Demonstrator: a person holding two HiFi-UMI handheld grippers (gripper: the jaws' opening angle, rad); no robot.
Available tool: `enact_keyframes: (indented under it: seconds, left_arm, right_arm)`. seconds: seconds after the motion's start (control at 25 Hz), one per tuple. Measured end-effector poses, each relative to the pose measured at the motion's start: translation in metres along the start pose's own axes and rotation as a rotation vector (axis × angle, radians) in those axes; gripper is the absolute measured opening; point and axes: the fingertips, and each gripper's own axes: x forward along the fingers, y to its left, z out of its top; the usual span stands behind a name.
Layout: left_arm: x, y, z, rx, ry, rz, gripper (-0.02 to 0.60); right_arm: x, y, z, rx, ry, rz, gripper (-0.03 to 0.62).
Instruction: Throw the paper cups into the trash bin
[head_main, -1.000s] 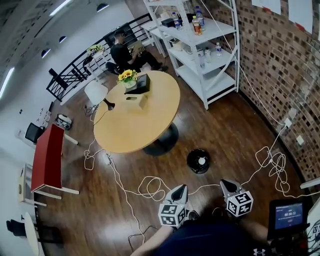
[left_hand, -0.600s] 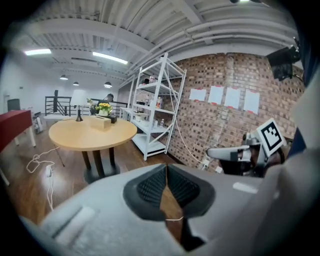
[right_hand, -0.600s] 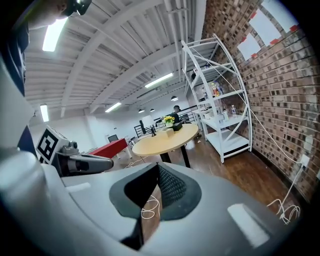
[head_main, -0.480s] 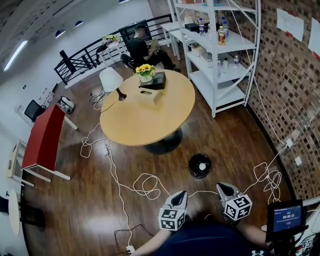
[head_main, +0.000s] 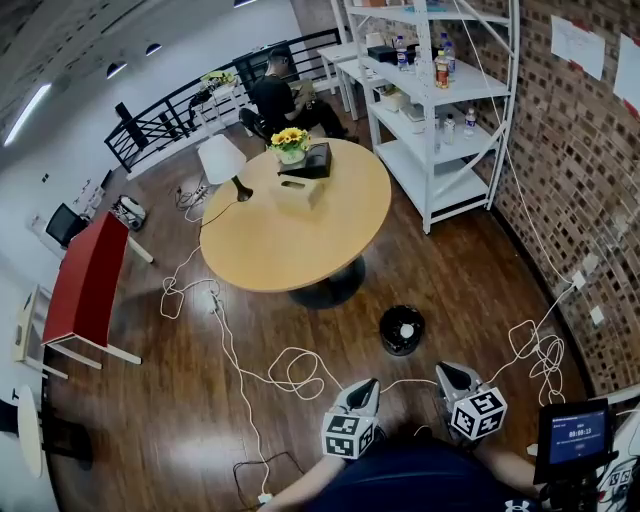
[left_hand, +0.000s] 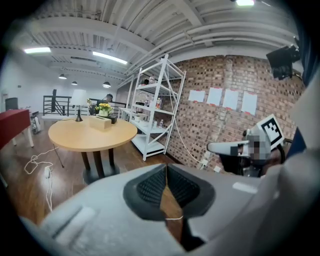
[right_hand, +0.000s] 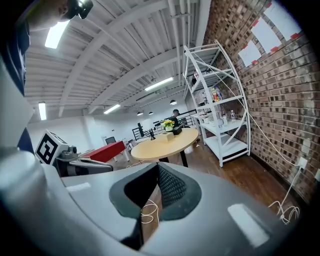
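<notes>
Trash bin (head_main: 400, 350) on floor (head_main: 470, 270) just beside desk (head_main: 290, 235) base, white bit inside — too small to identify. Left hand-held gripper (head_main: 366, 384), right hand-held gripper (head_main: 444, 369) both closed, nothing between jaws — near bin, not touching.

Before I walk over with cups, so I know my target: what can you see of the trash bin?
The trash bin is small, round and black, open at the top with no lid. It stands upright on the dark wooden floor, just in front of the round table. Something white lies inside; what it is cannot be told.
</notes>
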Motion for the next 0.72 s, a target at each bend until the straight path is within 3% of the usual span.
enact_keyframes:
  seconds: [0.72]
  left_arm:
    - [-0.0052,-0.0049,0.0007,0.009,0.022,-0.050,0.009]
  right_arm:
    - [-0.0103,0.0096,-0.0003,0.001,-0.005,-0.036,0.009]
